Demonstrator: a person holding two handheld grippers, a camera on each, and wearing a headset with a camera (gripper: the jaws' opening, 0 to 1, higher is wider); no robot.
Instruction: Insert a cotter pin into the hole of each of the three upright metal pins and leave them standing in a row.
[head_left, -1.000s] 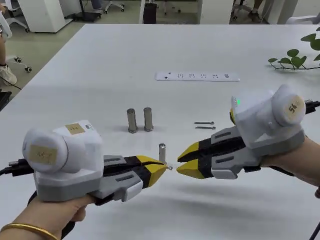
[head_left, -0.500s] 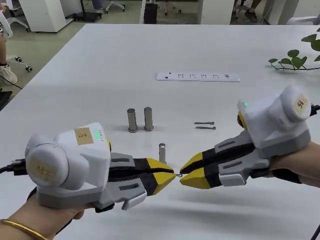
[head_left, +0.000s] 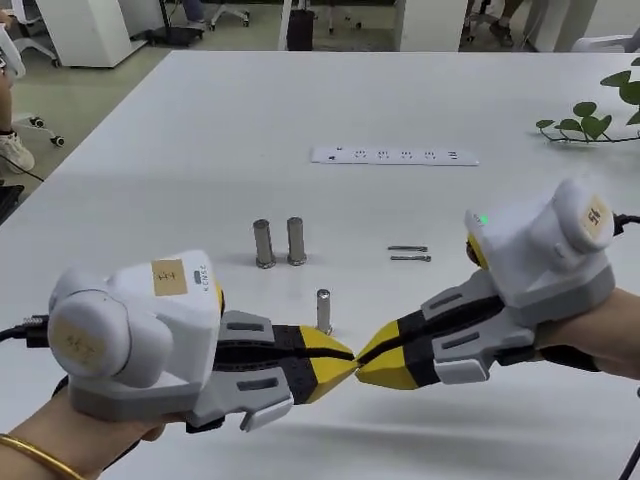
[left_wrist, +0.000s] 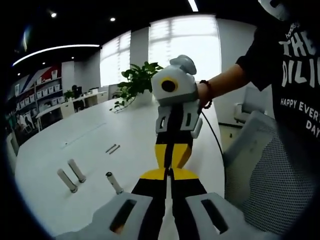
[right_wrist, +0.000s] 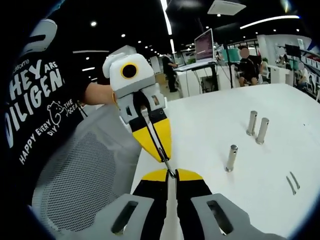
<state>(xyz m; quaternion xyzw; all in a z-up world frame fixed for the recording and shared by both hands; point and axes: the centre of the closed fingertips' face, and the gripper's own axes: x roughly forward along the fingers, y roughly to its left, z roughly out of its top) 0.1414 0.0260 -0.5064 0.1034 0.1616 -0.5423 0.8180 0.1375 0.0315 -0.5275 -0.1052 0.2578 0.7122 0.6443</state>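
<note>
Moved: right gripper (head_left: 372, 358) tip now touches left gripper (head_left: 340, 360) tip.
Tongs: both pinched together on one cotter pin (right_wrist: 165, 161).
Uprights: three metal pins (head_left: 263, 243), two paired, one (head_left: 323, 311) just behind the tips.
Spares: two loose cotter pins (head_left: 408, 248) on the table (head_left: 200, 150).
Unclear: held pin's ends, buried in the jaw tips.

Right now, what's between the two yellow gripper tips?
A thin cotter pin, pinched by the left gripper and the right gripper; the right gripper view shows it.

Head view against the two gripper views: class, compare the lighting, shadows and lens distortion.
Head view: even light, soft shadows under the left gripper and right gripper on the table, straight edges. Left gripper view: windows blown out, table bowed. Right gripper view: ceiling lights glare as spots, table edge curves, cotter pin sharp.
</note>
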